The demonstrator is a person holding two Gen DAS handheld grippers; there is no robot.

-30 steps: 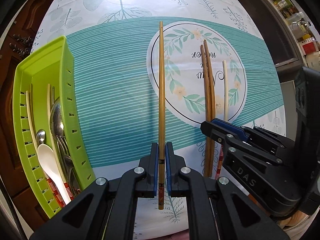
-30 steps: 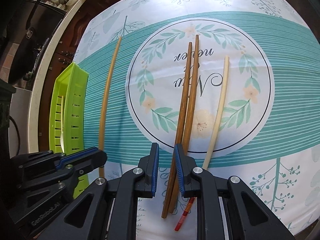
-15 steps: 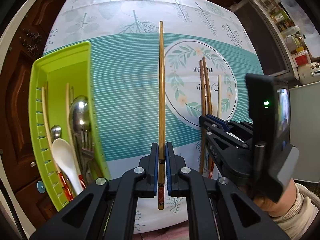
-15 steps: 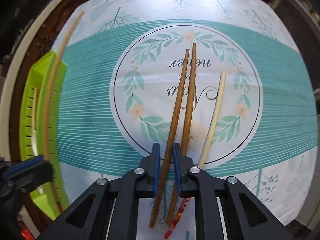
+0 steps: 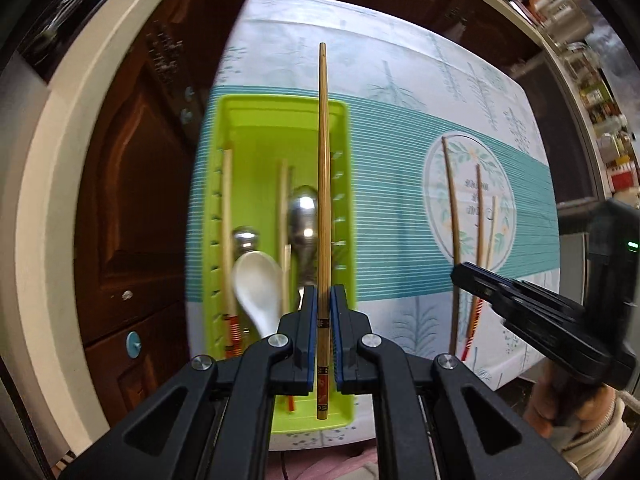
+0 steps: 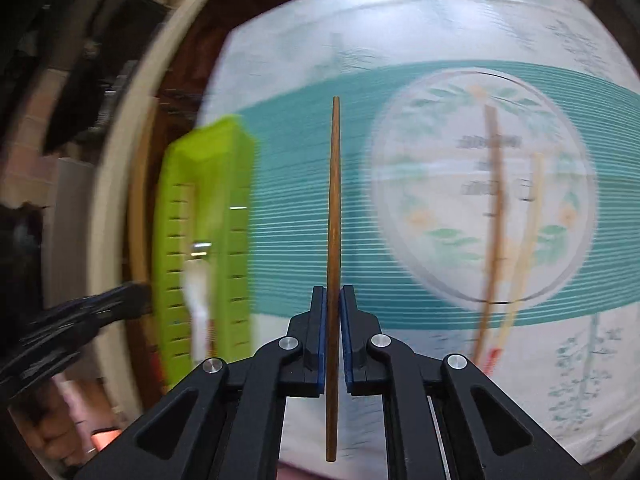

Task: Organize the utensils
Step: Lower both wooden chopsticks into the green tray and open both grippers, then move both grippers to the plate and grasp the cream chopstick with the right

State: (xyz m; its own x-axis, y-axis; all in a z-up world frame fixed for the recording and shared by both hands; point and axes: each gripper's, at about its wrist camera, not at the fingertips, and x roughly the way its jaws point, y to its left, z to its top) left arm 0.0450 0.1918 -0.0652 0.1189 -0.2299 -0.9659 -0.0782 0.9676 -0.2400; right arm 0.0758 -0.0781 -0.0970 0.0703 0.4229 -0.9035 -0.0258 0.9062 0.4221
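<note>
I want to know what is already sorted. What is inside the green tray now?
Inside the green tray lie a white spoon, two metal spoons, and pale chopsticks. The left gripper and its chopstick hide the tray's near end.

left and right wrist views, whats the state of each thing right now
left gripper: shut on light chopstick, held over the tray
right gripper: shut on dark chopstick, off the table
tray: holds spoons, chopsticks
white spoon: lying in tray
brown chopstick: lying on cloth
pale chopstick: lying on cloth
</note>
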